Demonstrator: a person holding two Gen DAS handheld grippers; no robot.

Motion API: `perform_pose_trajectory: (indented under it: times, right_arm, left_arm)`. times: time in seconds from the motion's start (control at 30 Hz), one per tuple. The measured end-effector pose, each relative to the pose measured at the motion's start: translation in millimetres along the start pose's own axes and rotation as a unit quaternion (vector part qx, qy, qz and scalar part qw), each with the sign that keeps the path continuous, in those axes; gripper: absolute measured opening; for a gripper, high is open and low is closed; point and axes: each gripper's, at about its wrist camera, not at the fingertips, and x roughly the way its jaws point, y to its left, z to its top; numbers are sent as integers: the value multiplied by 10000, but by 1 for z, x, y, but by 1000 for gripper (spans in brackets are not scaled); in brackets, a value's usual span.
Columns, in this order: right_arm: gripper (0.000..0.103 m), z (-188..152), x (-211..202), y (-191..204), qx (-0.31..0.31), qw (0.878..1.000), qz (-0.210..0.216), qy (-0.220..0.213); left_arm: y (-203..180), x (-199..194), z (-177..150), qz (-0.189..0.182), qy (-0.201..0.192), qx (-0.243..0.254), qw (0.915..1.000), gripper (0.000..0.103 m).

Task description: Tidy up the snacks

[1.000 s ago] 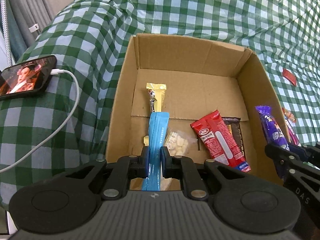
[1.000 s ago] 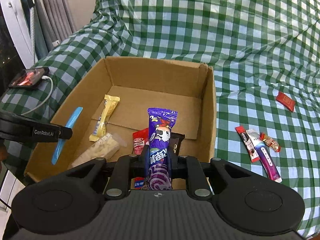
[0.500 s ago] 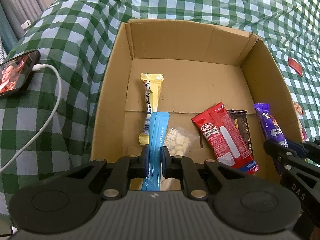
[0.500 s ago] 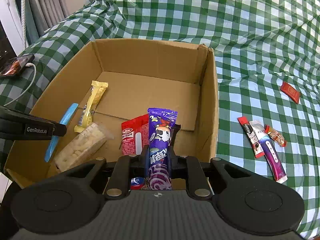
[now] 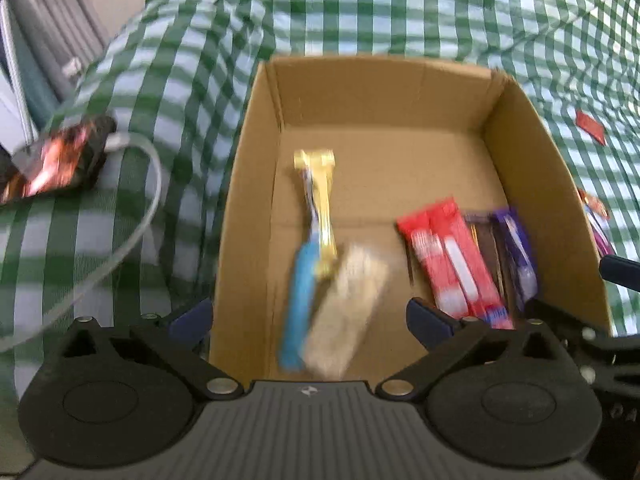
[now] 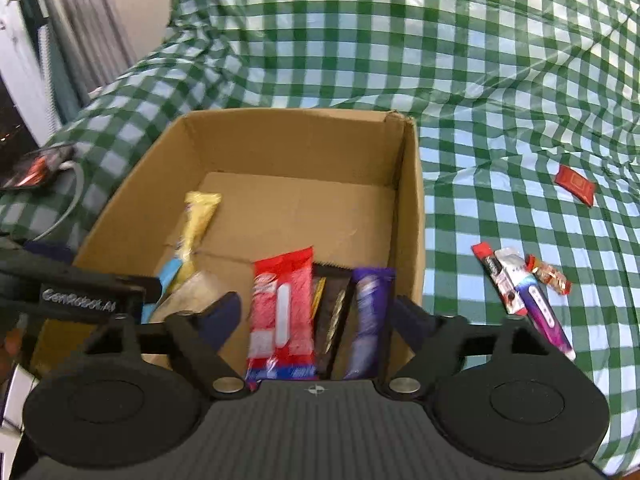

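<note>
An open corrugated cardboard box sits on a green-and-white checked cloth. Both black plastic grippers — left gripper and right gripper — have just been opening; their jaws stand spread wide, gripping nothing. Lying in the box: a slim glossy blue stick pack, a crinkly purple wrapper, a red packet and a long yellow bar — more foil snacks lie on the cloth outside
</note>
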Motion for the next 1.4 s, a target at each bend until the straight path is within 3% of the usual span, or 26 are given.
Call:
perform_pose_trajectory:
  times: [0.27, 0.73, 1.4]
  right_arm:
    - [99, -40, -54, 22, -7, 10000, -66, 33]
    - [102, -73, -143, 43, -161, 9968, -212, -757]
    - [102, -104, -204, 44, -165, 9899, -292, -1379]
  left_arm:
    - [3, -39, -54, -22, 124, -105, 9999, 103]
    - [-8, -129, -105, 19, -758, -47, 9971, 103]
    - [-21, -182, -146, 104, -1348, 11, 9908, 103]
